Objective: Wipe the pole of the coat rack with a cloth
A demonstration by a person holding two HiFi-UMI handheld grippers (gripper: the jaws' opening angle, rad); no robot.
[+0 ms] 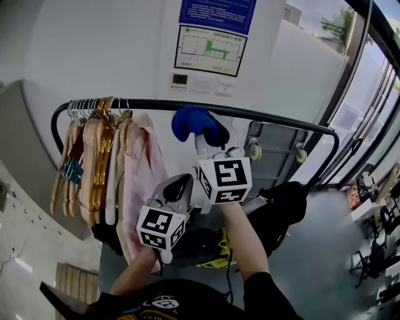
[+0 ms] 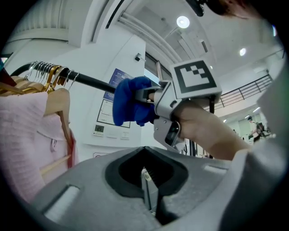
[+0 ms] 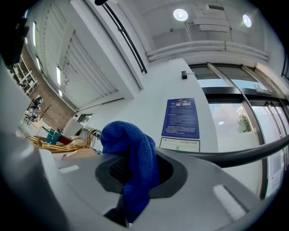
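Blue cloth [image 1: 195, 120] sits at the black pole [image 1: 269, 117] of the coat rack, just right of the wooden hangers [image 1: 94, 156]. We see the right gripper [image 1: 209, 139] with its fingers [image 3: 116, 170] clamped on the cloth. The left gripper [image 1: 177, 185] hangs lower, its fingers [image 2: 146, 185] pressed together on nothing.

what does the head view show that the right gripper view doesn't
Only the head view: the left tool and a grey cart behind the rack. Only the right gripper view: ceiling lights. Both: the right tool shut on the blue cloth by the black pole, the wooden hangers, the blue notice.
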